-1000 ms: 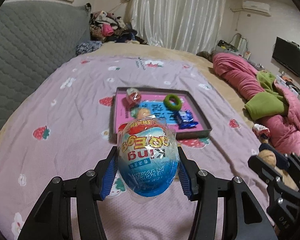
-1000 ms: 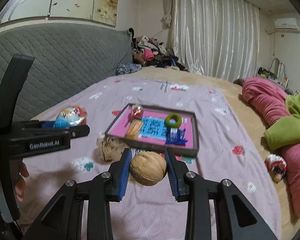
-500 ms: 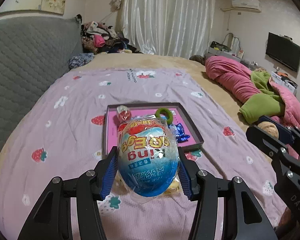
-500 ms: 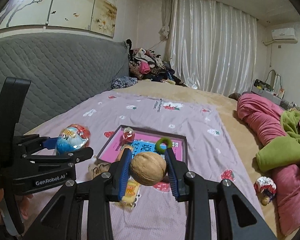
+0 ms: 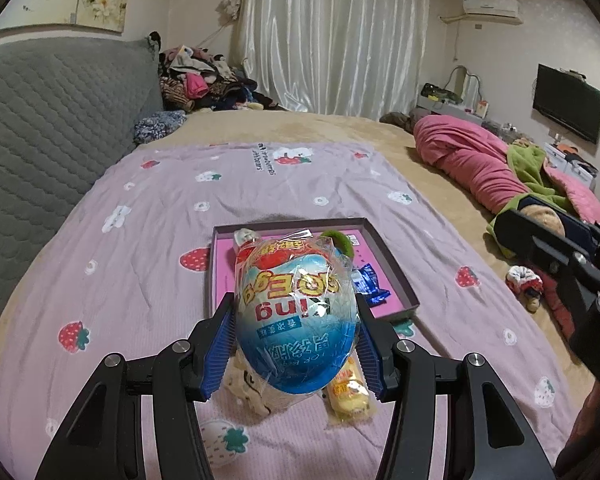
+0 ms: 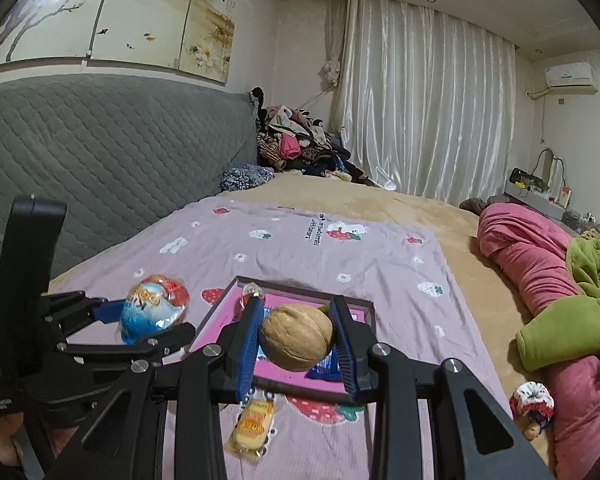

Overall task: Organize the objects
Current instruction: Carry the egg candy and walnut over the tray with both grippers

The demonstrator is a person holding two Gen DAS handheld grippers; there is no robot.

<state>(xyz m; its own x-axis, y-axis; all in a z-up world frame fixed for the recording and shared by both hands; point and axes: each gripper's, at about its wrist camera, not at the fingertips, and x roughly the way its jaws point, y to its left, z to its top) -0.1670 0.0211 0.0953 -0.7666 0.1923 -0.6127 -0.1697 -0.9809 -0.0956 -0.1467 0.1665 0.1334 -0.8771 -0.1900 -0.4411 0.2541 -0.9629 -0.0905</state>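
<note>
My left gripper [image 5: 296, 340] is shut on a blue and red wrapped toy egg [image 5: 296, 312], held above the bed; the egg also shows in the right wrist view [image 6: 152, 312]. My right gripper [image 6: 296, 340] is shut on a walnut [image 6: 296, 336], held above the near edge of the pink-lined tray [image 6: 364, 308]. The tray [image 5: 392, 264] lies on the purple strawberry blanket and holds a green ring [image 5: 342, 240], a blue wrapper [image 5: 370, 284] and a small wrapped candy [image 5: 244, 236]. A yellow snack packet [image 6: 252, 428] lies on the blanket in front of the tray.
A grey quilted headboard [image 6: 80, 160] runs along the left. A pink and green duvet [image 6: 560, 280] is heaped on the right. A small knitted toy [image 6: 532, 404] lies by the duvet. Clothes [image 6: 296, 144] are piled at the far end.
Both grippers have risen and pulled back from the tray with their loads, so the tray looks smaller and farther. The snack packet now shows below the grippers.
</note>
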